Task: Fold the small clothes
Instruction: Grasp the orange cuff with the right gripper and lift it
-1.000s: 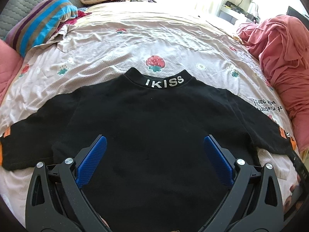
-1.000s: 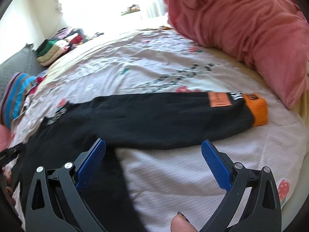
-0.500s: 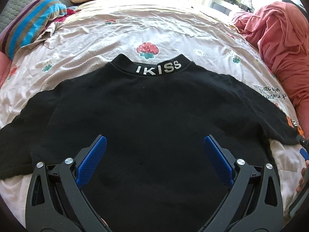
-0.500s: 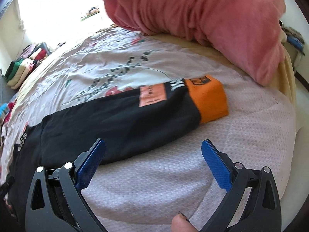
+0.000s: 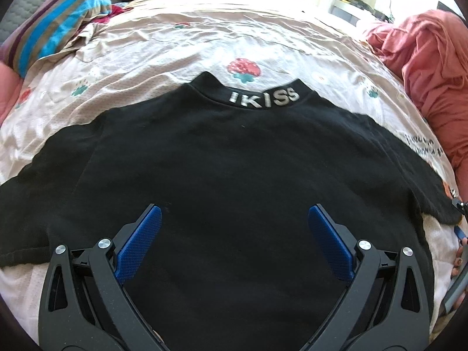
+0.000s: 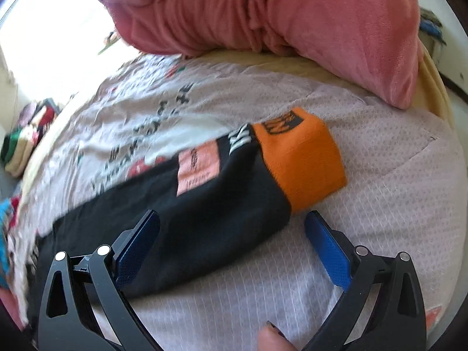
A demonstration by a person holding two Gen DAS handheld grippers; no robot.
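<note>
1. The black top [image 5: 234, 175] lay flat in the middle of the bed [image 5: 263, 44].
2. The left gripper [image 5: 234, 219] hung above it, fingers wide apart.
3. The right gripper [image 6: 232, 222] was near the orange cuff [image 6: 301, 158], fingers apart too.

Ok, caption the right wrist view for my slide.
Open right gripper closing in on the black sweatshirt sleeve near its orange cuff on the bedspread.

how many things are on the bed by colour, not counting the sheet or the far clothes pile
black: 1, the sweatshirt with an orange cuff
pink-red: 1, the bunched blanket
striped blue and brown: 1, the pillow
total: 3
</note>
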